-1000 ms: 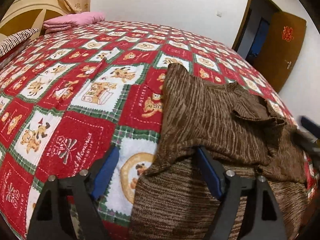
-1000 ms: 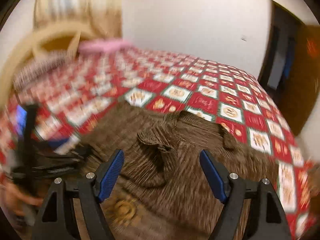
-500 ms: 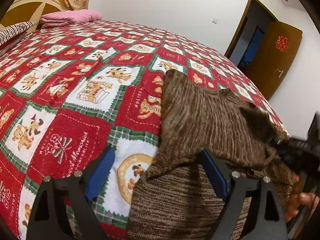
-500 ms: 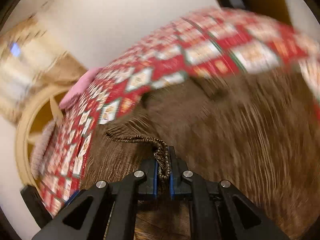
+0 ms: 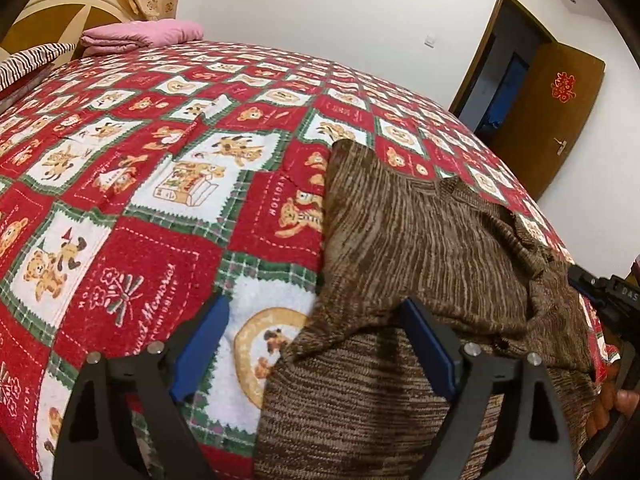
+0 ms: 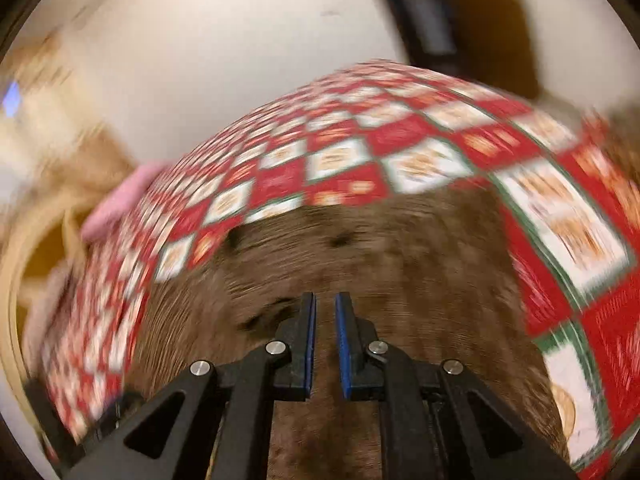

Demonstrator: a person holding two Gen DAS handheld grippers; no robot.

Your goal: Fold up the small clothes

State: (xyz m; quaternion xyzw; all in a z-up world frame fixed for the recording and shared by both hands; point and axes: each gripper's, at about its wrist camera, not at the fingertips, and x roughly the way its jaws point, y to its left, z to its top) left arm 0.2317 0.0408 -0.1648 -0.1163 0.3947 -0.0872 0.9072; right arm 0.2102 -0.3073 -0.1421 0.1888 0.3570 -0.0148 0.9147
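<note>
Lower centre, right view: right gripper (image 6: pixel 325 300) now sitting pinched together, rolling over sweater (image 5: pixel 420 232) | cloth in pads: cannot tell, blurring | left gripper (image 5: pixel 314 306) waiting wide apart, hem between | sweater lying on bed (image 5: pixel 160 200), fold probably progressing

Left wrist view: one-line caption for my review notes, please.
Open left gripper straddles the brown knit sweater's edge on a red teddy-bear bedspread.
</note>
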